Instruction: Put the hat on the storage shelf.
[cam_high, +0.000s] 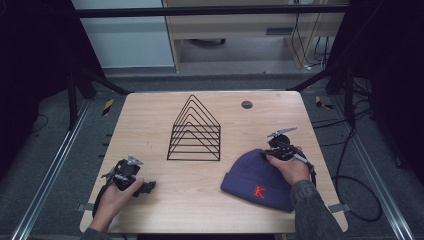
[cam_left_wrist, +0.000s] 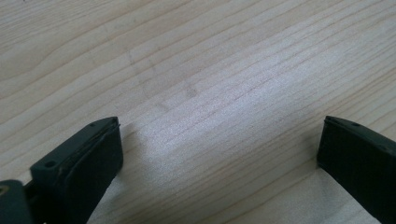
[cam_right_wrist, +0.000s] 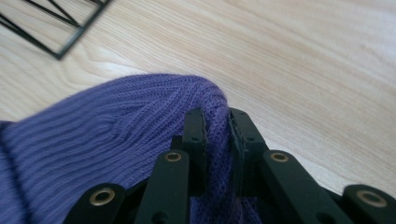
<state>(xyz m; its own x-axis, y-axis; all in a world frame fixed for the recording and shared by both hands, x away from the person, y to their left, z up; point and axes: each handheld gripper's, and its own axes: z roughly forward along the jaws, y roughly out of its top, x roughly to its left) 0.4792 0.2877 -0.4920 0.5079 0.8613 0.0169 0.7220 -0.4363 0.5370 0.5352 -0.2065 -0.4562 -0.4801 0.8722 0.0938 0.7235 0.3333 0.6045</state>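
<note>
While wide apart on the left gripper (cam_left_wrist: 219, 154), right gripper (cam_right_wrist: 217, 126) jaws pinching purple beanie (cam_right_wrist: 116, 126); wire rack (cam_high: 194, 131) empty.

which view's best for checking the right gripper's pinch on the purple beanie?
Right gripper view. The right gripper has its jaws closed on a fold of the purple beanie, knit squeezed between the pads. High view shows the whole beanie on the table with that gripper at its top edge, but the hand hides the contact. Left gripper view shows bare tabletop.
</note>
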